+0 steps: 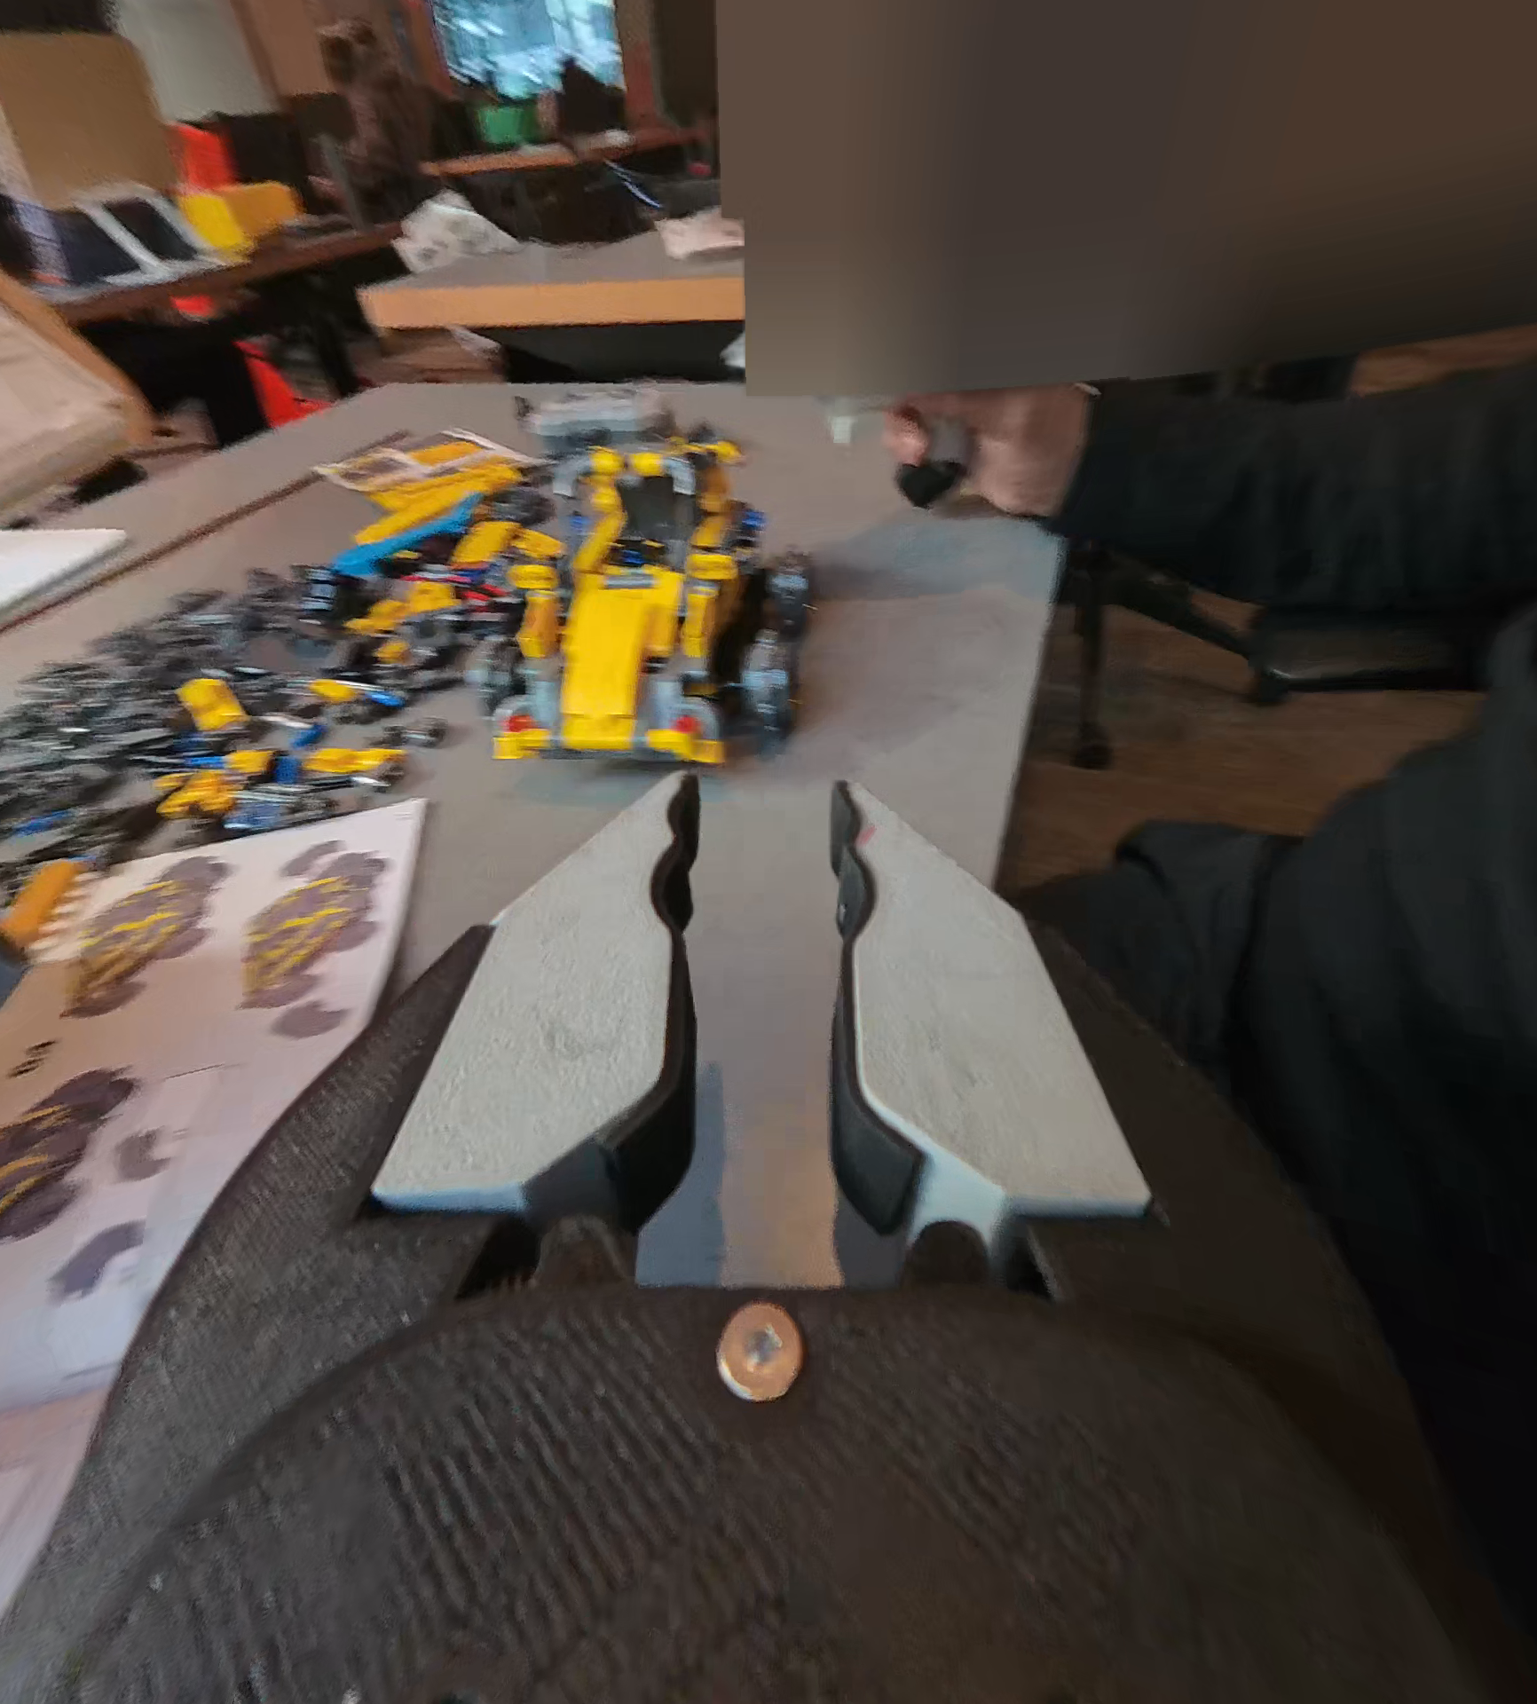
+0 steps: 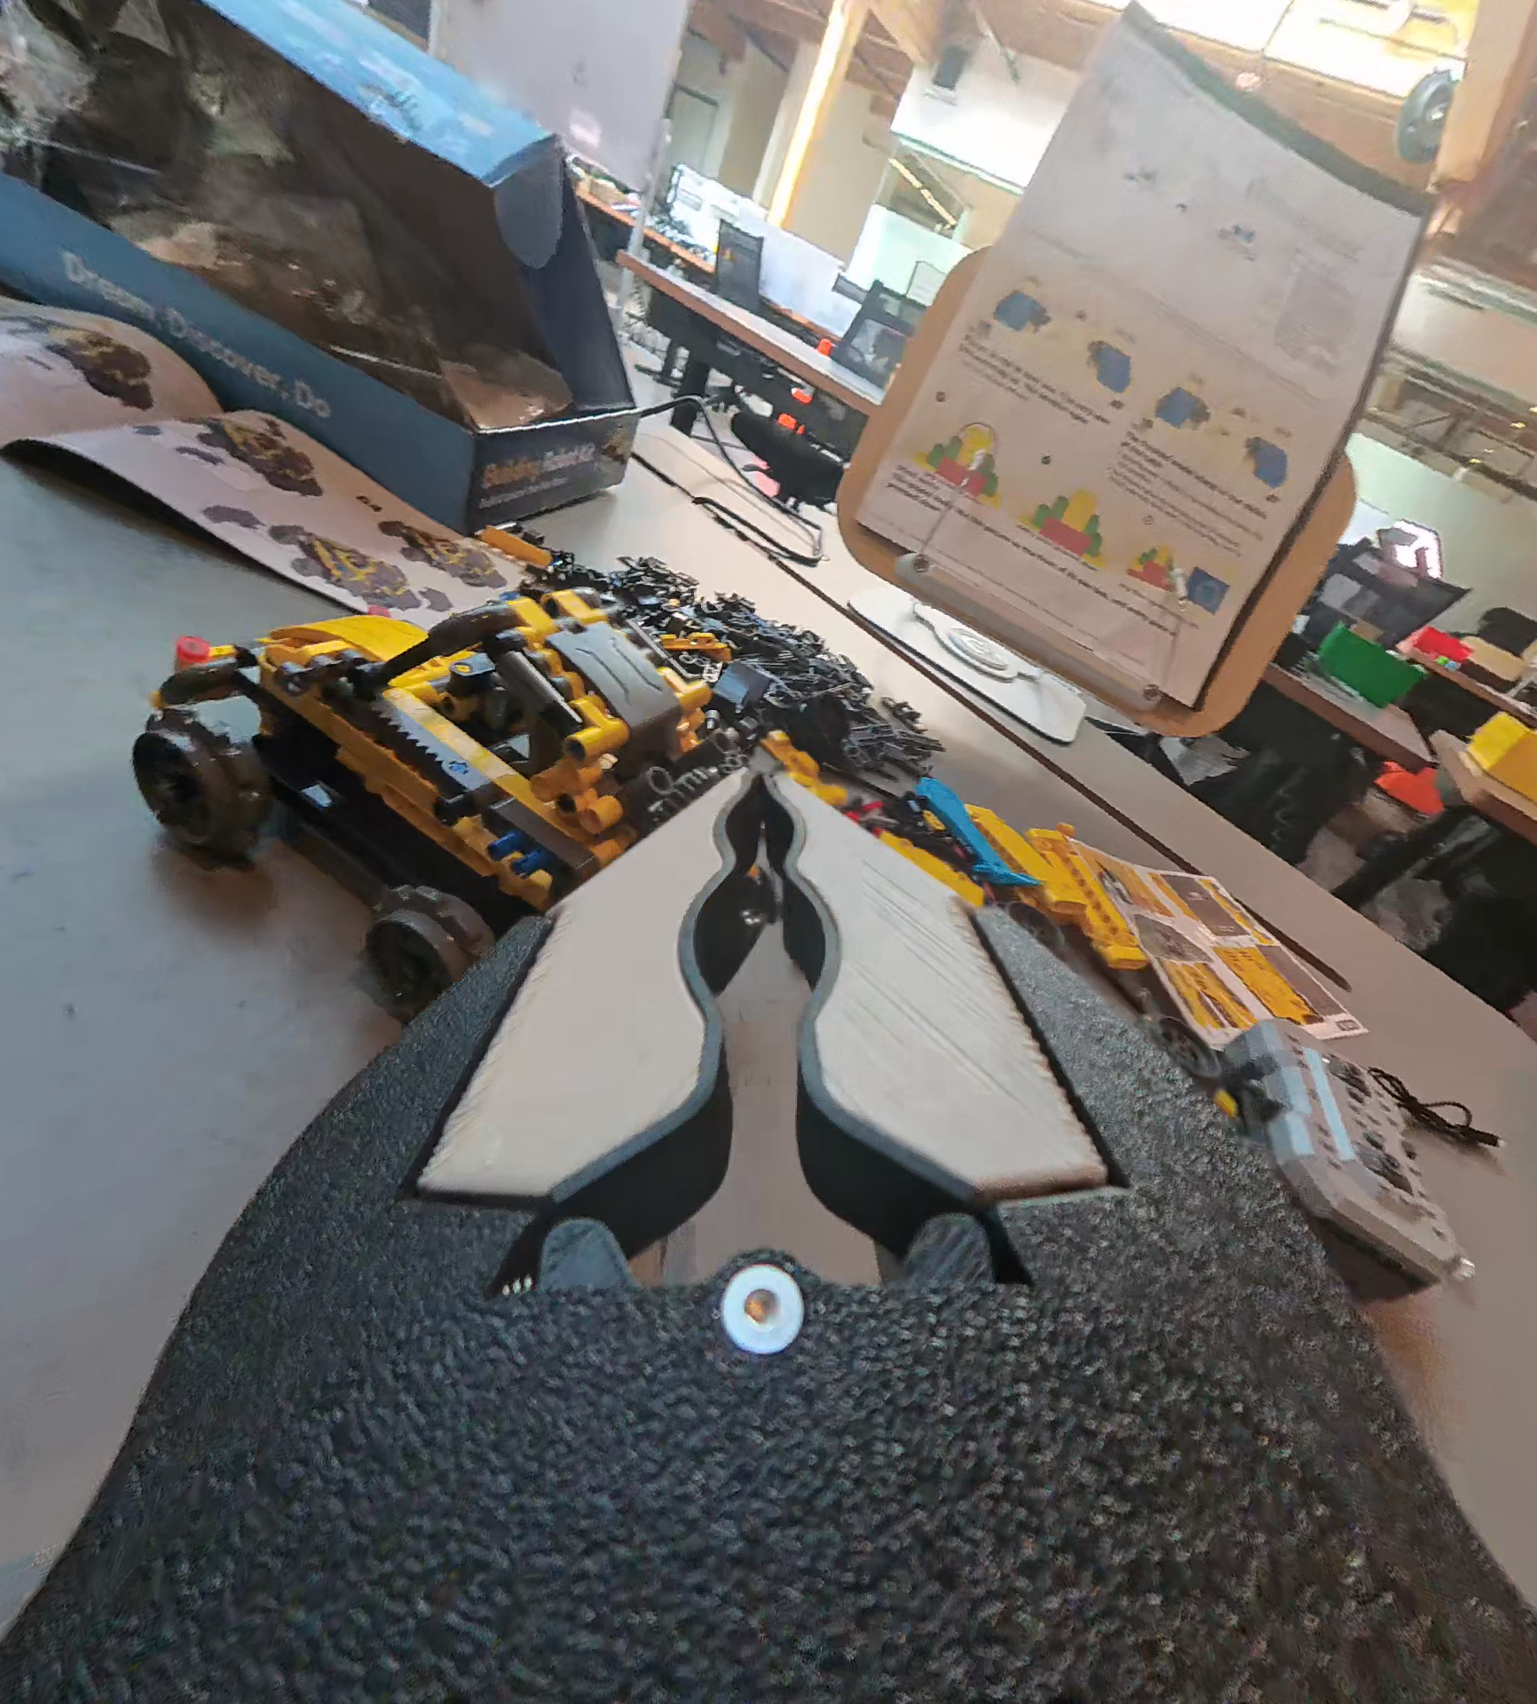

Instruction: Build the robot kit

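Observation:
A yellow and black brick-built car (image 1: pixel 617 636) stands on the grey table (image 1: pixel 912 664), just beyond my left gripper (image 1: pixel 763 793). That gripper is open and empty, with a clear gap between its pads, and hovers above the table's near edge. The left wrist view is blurred. In the right wrist view the car (image 2: pixel 433 738) lies to the left of my right gripper (image 2: pixel 763 784). Its fingertips meet and nothing shows between them; they sit close to the car's end, beside a pile of black loose parts (image 2: pixel 802 664).
Loose yellow, blue and black parts (image 1: pixel 193 728) and an open instruction booklet (image 1: pixel 221 959) lie left. A dark blue box (image 2: pixel 285 240), a stand with a printed sheet (image 2: pixel 1115 369), a grey control unit (image 2: pixel 1336 1143) and a yellow sheet (image 2: pixel 1226 959) surround the car. A person's hand (image 1: pixel 1014 452) is far right. Tip to tip, the grippers are about 25 centimeters apart.

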Tool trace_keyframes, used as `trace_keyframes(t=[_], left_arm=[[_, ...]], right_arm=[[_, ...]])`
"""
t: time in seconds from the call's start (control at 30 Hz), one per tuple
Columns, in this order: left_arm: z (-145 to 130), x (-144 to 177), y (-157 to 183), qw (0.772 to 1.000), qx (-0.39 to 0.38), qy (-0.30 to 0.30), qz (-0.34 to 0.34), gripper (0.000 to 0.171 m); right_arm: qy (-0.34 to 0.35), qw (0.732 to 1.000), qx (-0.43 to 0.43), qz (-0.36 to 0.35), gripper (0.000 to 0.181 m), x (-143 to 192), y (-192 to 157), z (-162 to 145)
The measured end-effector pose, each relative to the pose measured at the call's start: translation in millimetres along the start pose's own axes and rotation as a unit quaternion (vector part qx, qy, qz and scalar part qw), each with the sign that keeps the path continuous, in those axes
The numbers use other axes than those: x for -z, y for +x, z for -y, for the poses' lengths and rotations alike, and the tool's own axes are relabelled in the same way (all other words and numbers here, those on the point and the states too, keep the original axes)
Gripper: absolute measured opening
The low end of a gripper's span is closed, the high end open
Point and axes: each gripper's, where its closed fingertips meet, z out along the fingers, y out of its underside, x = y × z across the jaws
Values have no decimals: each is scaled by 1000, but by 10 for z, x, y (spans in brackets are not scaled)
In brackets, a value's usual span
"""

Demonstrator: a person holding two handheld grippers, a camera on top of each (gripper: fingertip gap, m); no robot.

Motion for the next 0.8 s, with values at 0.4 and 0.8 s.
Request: trace_keyframes(t=[0.4,0.8], left_arm=[[226,-157,300,996,-90,3,1,14],[184,-342,138,998,-50,9,-38,4]], right_arm=[[-39,995,90,16,0,-79,-244,-90],[-47,997,56,-14,0,-87,-55,-130]])
